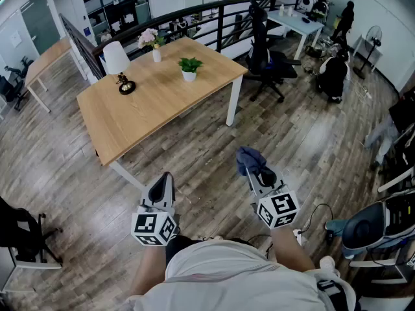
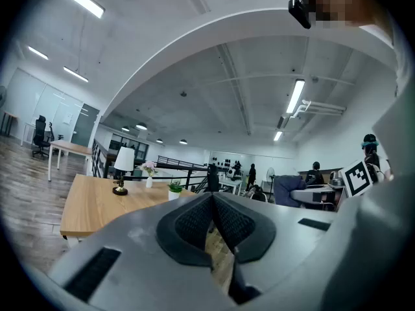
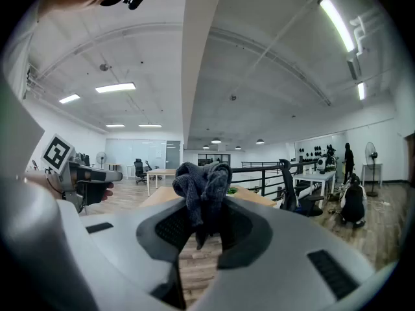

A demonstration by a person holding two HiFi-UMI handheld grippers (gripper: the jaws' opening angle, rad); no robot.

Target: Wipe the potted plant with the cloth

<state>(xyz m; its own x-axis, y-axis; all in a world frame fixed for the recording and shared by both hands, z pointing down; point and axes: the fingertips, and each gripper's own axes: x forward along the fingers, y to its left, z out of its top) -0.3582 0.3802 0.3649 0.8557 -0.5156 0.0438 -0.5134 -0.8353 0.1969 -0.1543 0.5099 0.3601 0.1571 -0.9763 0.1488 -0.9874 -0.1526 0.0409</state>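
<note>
A small potted plant (image 1: 190,68) in a white pot stands on the wooden table (image 1: 142,109), far ahead of both grippers; the left gripper view shows the plant (image 2: 175,189) small and distant. My right gripper (image 1: 254,168) is shut on a dark blue-grey cloth (image 1: 248,159), which bunches above the jaws in the right gripper view (image 3: 203,188). My left gripper (image 1: 163,185) is shut with nothing in it, its black pads (image 2: 194,222) pressed together. Both are held over the floor, short of the table's near edge.
On the table also stand a white-shaded lamp (image 1: 118,67) and a vase of pink flowers (image 1: 153,44). A black office chair (image 1: 269,60) stands right of the table, a black railing (image 1: 194,15) behind it. People sit at the far right (image 1: 334,76).
</note>
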